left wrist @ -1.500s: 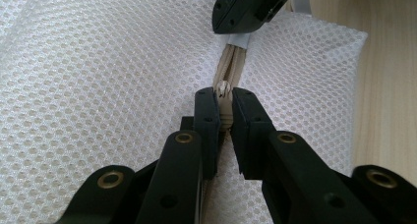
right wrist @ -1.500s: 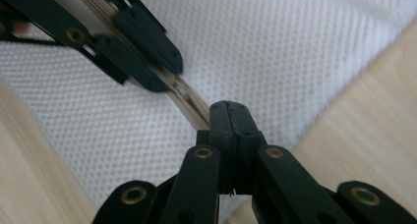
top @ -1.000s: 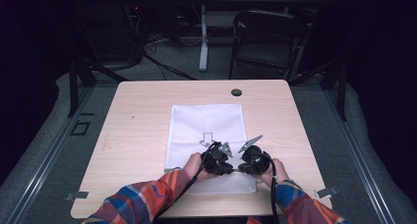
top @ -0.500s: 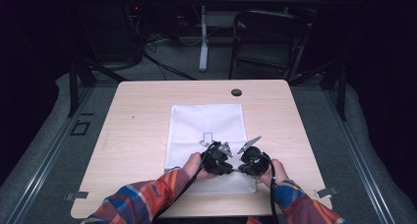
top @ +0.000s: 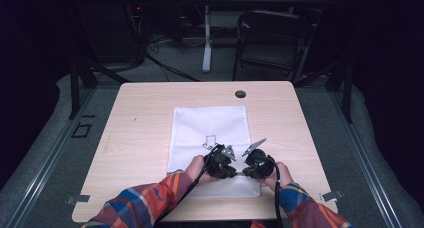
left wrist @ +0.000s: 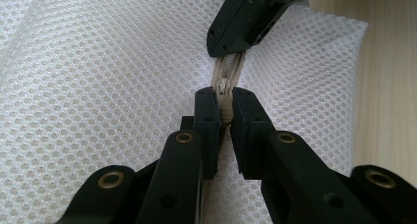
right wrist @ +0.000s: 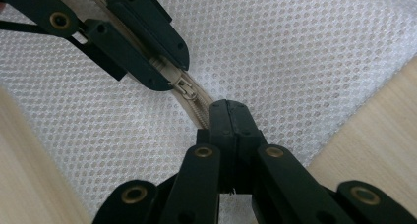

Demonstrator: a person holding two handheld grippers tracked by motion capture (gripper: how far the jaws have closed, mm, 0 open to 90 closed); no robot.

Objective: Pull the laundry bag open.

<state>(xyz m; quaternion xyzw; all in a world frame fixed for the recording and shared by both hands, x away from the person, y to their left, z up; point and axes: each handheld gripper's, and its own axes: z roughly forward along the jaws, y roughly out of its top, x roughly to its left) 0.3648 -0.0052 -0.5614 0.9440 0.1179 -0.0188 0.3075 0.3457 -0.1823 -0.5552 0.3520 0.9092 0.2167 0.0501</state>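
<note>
A white mesh bag [top: 210,123] lies flat on the wooden table [top: 140,138], its near edge under both hands. A beige zipper [right wrist: 199,113] runs along that edge. My left gripper [left wrist: 225,98] is shut on the zipper's pull tab, with the slider [left wrist: 224,88] just past its tips. My right gripper [right wrist: 229,111] is shut on the zipper tape a short way from the slider [right wrist: 186,89]. The two grippers face each other tip to tip, left [top: 231,167] and right [top: 247,169], low on the bag.
An arrow outline [top: 210,142] is printed on the bag just beyond the grippers. A dark cable hole [top: 240,94] sits near the table's far edge. A folding chair [top: 272,38] and a stand stand on the floor behind the table.
</note>
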